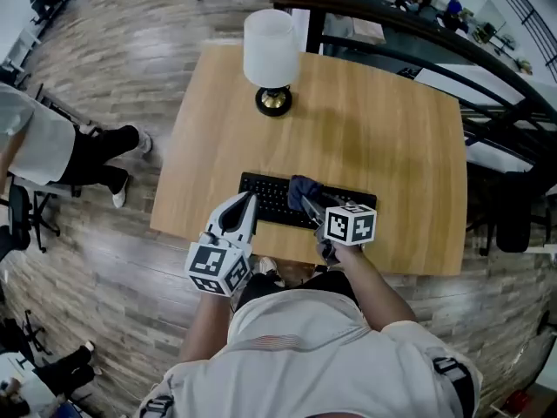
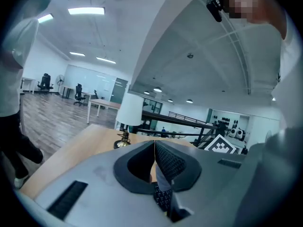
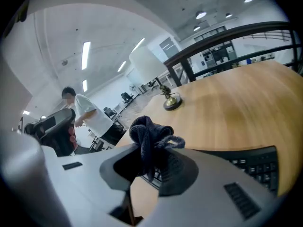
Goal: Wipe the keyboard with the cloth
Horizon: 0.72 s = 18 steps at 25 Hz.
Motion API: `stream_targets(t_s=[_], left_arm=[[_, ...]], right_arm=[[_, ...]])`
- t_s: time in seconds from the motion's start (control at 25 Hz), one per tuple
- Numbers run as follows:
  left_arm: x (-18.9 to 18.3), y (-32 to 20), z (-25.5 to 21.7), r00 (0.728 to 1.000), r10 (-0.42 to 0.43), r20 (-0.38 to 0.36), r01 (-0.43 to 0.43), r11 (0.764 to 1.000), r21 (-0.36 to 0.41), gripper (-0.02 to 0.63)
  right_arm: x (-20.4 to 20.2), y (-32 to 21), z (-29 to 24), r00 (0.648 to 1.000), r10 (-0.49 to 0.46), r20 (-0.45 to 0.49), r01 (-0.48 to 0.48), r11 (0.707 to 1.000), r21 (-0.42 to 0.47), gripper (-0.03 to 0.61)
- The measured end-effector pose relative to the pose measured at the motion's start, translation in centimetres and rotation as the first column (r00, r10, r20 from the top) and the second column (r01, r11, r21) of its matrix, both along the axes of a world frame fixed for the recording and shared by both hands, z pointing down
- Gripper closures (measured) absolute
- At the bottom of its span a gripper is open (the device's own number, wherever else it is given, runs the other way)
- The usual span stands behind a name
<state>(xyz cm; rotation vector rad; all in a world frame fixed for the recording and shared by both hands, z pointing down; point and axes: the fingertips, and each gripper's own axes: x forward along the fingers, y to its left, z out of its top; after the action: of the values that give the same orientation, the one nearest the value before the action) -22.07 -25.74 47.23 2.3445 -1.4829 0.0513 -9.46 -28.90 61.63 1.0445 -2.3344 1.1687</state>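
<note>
A black keyboard [image 1: 271, 200] lies near the front edge of the wooden table [image 1: 383, 138]. A bunched dark blue cloth [image 1: 303, 188] rests over the keyboard's middle, and my right gripper [image 1: 308, 202] is shut on it. In the right gripper view the cloth [image 3: 146, 134] bulges up from between the jaws, with the keys [image 3: 258, 163] at the right. My left gripper [image 1: 250, 198] hovers over the keyboard's left end, jaws closed with nothing in them. In the left gripper view the jaw tips [image 2: 155, 144] meet, and a few keys [image 2: 164, 198] show below them.
A white-shaded lamp [image 1: 271, 49] on a brass base [image 1: 273, 101] stands at the table's far edge. A person in white [image 1: 48, 146] stands on the wood floor to the left. A dark railing [image 1: 435, 37] runs behind the table at the right.
</note>
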Motion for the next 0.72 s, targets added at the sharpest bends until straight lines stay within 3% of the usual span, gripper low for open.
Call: stream_targets(t_s=[0.24,0.44,0.72], left_arm=[[-8.6,3.6,1.4,0.984,-0.175,0.013,0.176,0.984,-0.028,0.598],[-13.4,6.2,1.9,0.959,-0.284,0.028,0.285,0.958,-0.045,0.598],[-15.0,7.1,2.0,0.952,-0.305,0.031,0.307,0.951,-0.046,0.598]], right_arm=[[-10.2,1.1,3.8,0.985,-0.172,-0.027,0.17,0.984,-0.053,0.443],[-17.6,2.2,6.6,0.955,-0.292,-0.048,0.286,0.952,-0.108,0.444],[-20.2,2.8,10.6,0.94,-0.316,-0.125,0.293,0.94,-0.172,0.443]])
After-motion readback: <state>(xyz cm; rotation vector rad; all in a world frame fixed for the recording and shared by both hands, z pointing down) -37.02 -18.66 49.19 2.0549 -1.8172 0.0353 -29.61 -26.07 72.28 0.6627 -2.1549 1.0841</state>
